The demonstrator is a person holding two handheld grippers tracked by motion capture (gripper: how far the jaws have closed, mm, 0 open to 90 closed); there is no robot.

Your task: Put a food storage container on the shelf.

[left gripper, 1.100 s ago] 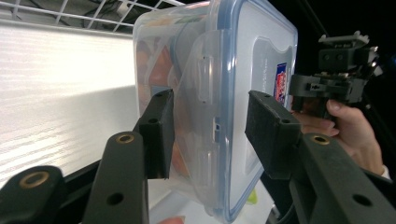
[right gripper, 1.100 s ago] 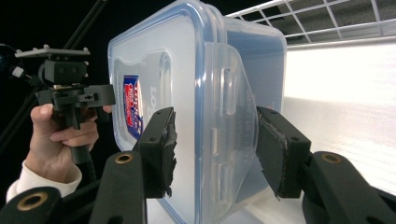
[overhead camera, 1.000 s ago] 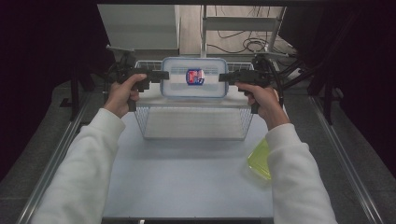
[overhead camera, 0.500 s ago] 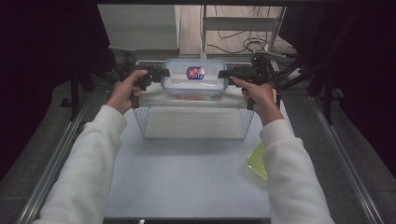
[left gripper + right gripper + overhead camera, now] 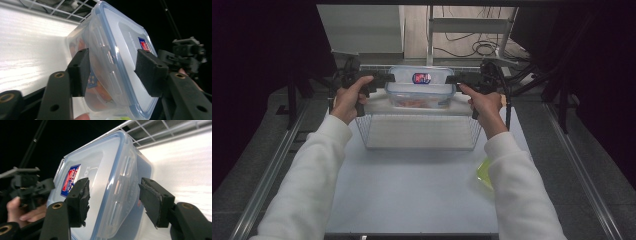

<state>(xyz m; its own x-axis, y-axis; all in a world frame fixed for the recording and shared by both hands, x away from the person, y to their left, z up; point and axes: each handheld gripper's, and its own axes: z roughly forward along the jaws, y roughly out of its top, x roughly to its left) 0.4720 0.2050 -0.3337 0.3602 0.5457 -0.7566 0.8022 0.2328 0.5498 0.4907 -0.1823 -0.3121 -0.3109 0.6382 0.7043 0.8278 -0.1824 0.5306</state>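
Setting: white tabletop in a dark room, cables on the floor behind.
Basket: white wire basket at the tabletop's far part.
Container: clear lidded food container with a blue seal and red-blue label, sitting at the basket's far edge, between both tongs.
Left tongs: jaws just been opening, straddling the container's end; far pad clear of the lid, grip released.
Right tongs: likewise opening, pads standing off the other end.
Other: yellow-green item by the right sleeve.
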